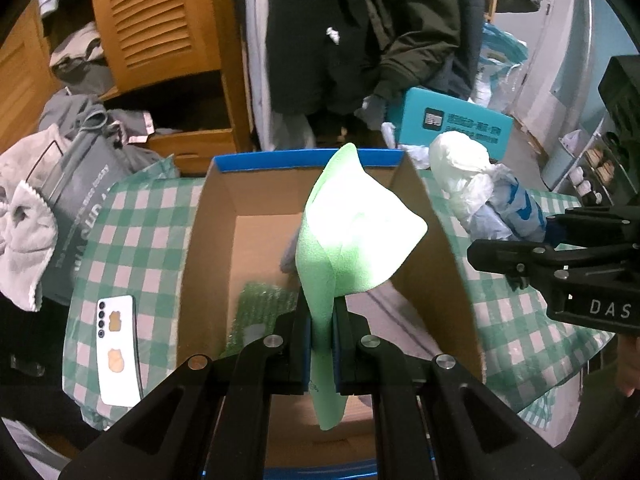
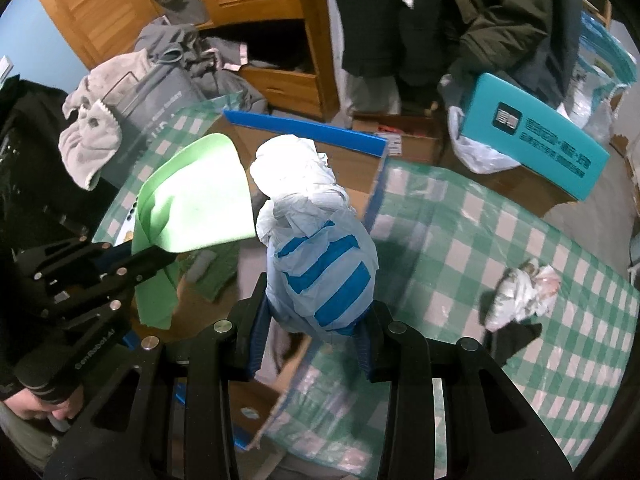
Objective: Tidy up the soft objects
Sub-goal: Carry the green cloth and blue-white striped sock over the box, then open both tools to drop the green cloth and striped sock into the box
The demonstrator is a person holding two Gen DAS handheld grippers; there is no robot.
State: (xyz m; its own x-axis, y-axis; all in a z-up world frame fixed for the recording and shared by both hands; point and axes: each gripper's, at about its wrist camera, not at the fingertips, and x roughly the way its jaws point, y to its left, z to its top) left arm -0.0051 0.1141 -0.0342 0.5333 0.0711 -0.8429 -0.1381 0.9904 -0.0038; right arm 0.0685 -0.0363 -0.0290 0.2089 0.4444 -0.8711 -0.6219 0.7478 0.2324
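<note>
My left gripper (image 1: 322, 332) is shut on a light green foam sheet (image 1: 352, 232) and holds it above an open cardboard box (image 1: 208, 240) with a blue rim. The sheet (image 2: 196, 200) and left gripper (image 2: 132, 264) also show in the right wrist view. My right gripper (image 2: 316, 328) is shut on a white and blue striped plastic bag bundle (image 2: 320, 264), held over the box's right edge (image 2: 372, 204). The same bundle (image 1: 480, 196) and right gripper (image 1: 532, 256) show at the right of the left wrist view. A green bubble-wrap piece (image 1: 260, 308) lies inside the box.
A green checked cloth (image 2: 500, 240) covers the table. A crumpled plastic bag (image 2: 520, 292) lies on it at the right. A white phone (image 1: 118, 348) lies left of the box. A teal box (image 2: 536, 140), a wooden cabinet (image 1: 160, 40) and hanging dark coats (image 1: 360, 20) stand behind.
</note>
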